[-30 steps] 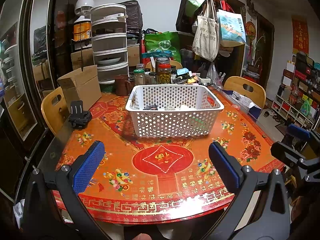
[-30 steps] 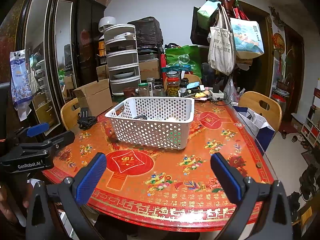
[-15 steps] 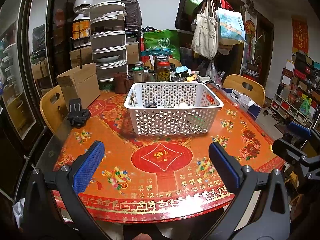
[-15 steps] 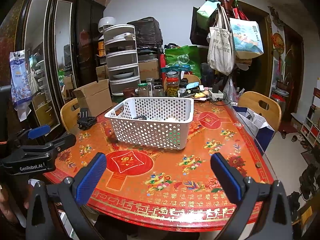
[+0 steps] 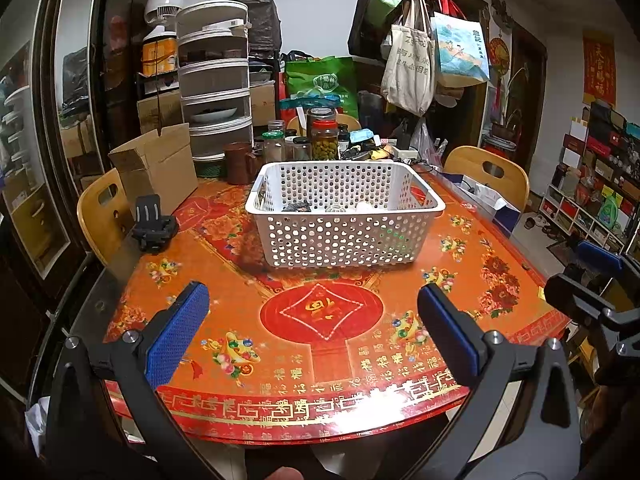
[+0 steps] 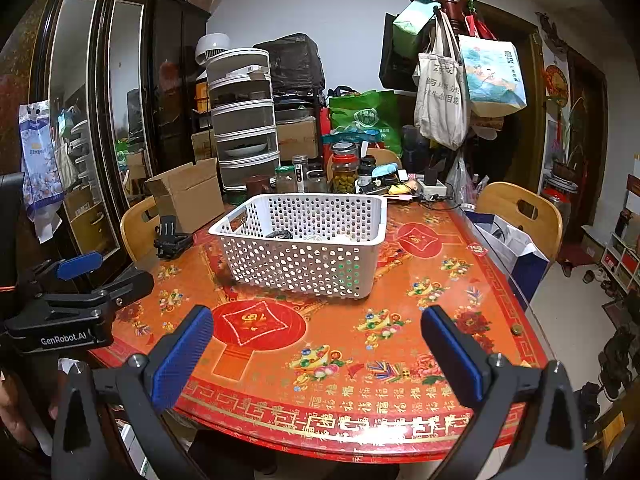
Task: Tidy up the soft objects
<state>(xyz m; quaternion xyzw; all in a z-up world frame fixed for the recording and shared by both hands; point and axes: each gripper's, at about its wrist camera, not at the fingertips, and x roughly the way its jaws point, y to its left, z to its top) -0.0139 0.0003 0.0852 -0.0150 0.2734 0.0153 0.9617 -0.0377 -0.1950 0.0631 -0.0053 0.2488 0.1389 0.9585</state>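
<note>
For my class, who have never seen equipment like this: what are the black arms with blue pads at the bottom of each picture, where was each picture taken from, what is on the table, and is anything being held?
There is no robot here. A person holds a hand-operated two-finger gripper in each hand, and each carries a wide-angle camera looking forward along its fingers.

One picture comes from the left gripper, the other from the right gripper. Each tool also shows from the side in the other's picture.

Both hover open near the front edge of the red patterned table, holding nothing.

On the table stands a white perforated basket with a few small items inside, too hidden to name. To its left lie a small black clip-like device and an open cardboard box. Behind it stand jars and other clutter.
</note>
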